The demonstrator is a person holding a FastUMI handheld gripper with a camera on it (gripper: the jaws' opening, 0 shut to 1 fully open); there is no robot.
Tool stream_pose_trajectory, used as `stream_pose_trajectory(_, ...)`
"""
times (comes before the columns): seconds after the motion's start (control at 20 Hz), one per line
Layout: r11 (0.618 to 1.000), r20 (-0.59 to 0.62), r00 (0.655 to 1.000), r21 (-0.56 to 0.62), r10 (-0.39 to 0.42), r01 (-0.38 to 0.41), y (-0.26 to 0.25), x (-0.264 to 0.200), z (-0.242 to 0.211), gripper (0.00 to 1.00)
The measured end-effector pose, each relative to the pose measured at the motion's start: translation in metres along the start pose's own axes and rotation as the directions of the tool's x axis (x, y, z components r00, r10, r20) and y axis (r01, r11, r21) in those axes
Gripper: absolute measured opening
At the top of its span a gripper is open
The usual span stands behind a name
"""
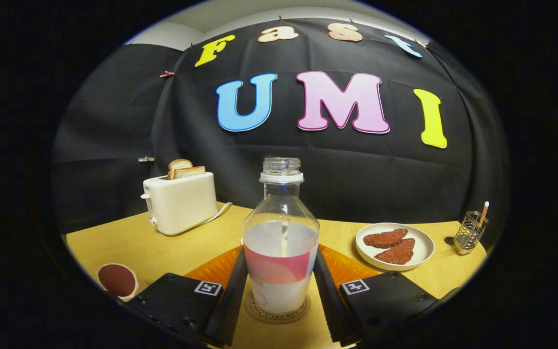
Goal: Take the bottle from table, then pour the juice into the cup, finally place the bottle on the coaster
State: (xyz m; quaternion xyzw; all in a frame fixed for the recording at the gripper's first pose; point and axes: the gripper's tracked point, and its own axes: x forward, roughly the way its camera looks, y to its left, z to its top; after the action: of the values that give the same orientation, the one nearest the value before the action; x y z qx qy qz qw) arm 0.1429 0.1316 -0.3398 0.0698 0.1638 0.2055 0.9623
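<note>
Your clear plastic bottle (281,242) of white liquid stands upright, uncapped neck pointing up, on the round cork coaster (279,310), which it mostly hides. The gripper (279,295) flanks it narrowly; whether both fingers press it, you cannot tell.

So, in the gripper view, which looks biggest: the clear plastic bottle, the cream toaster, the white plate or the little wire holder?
As they appear:
1. Clear plastic bottle, between the gripper fingers; nearness inflates it.
2. Cream toaster and white plate look about alike; not ranked.
3. Wire holder, smallest.
</note>
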Motion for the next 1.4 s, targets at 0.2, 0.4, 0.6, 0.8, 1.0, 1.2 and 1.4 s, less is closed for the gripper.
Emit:
stream_pose_trajectory(0.2, 1.000, -0.021, 1.000, -0.007, -0.005, 0.005, 0.000, 0.007, -0.012, 0.74)
stream_pose_trajectory(0.4, 1.000, -0.028, 1.000, -0.013, -0.006, 0.005, -0.002, 0.008, -0.017, 0.76)
stream_pose_trajectory(0.6, 0.999, -0.052, 0.998, 0.027, 0.031, -0.030, 0.006, 0.006, -0.023, 0.88)
stream_pose_trajectory(0.8, 1.000, -0.049, 0.999, 0.017, 0.008, -0.007, 0.001, 0.001, -0.014, 0.96)
stream_pose_trajectory(1.0, 1.000, -0.053, 0.998, 0.016, -0.012, 0.013, 0.002, -0.010, -0.005, 0.97)
stream_pose_trajectory(1.2, 0.998, -0.034, 0.998, 0.007, -0.055, 0.055, 0.000, -0.035, 0.013, 0.97)
stream_pose_trajectory(1.4, 0.995, -0.027, 0.995, -0.029, -0.099, 0.099, -0.004, -0.072, 0.029, 0.97)
